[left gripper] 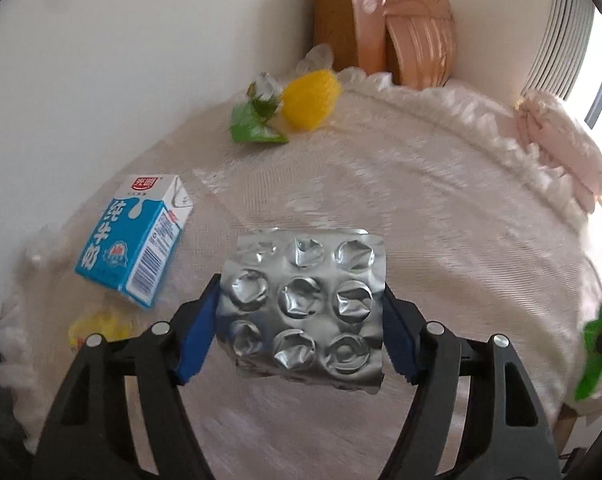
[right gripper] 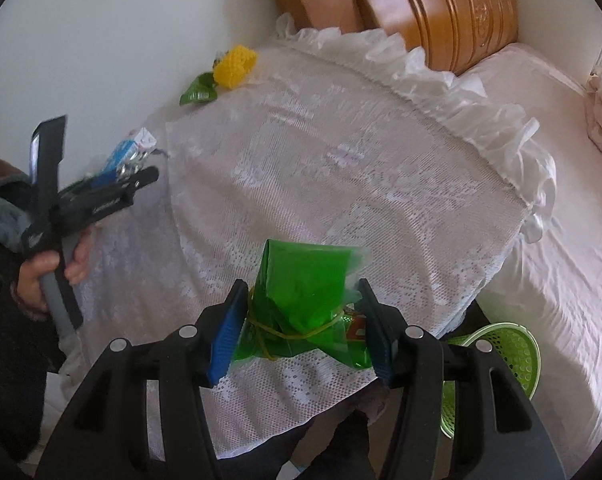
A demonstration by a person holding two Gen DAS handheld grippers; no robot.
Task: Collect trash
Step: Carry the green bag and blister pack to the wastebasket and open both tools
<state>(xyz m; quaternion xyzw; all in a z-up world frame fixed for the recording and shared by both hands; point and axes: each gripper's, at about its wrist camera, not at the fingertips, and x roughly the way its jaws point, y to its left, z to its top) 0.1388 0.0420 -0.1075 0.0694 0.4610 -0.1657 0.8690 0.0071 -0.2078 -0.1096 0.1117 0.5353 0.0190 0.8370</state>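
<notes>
Both grippers loaded w/ trash over the lace-covered bed.

Left wrist view: left gripper (left gripper: 301,308) pinches a silver foil blister pack (left gripper: 303,304) by its side edges, blue pads tight on both sides; pack is crinkled, nine round pockets all crushed in. Blue-and-white milk carton (left gripper: 135,240) lies on its side on the lace cover (left gripper: 441,240), just left of the fingers. Yellow mesh ball (left gripper: 311,98) and green wrapper (left gripper: 251,124) sit far back by the wall, touching each other. Right wrist view: right gripper (right gripper: 303,328) clamps a shiny green plastic bag (right gripper: 305,300), folded to a peak, yellow rubber band round it. Green perforated basket (right gripper: 505,354) stands lower right beside the bed; can't tell what's in it.
</notes>
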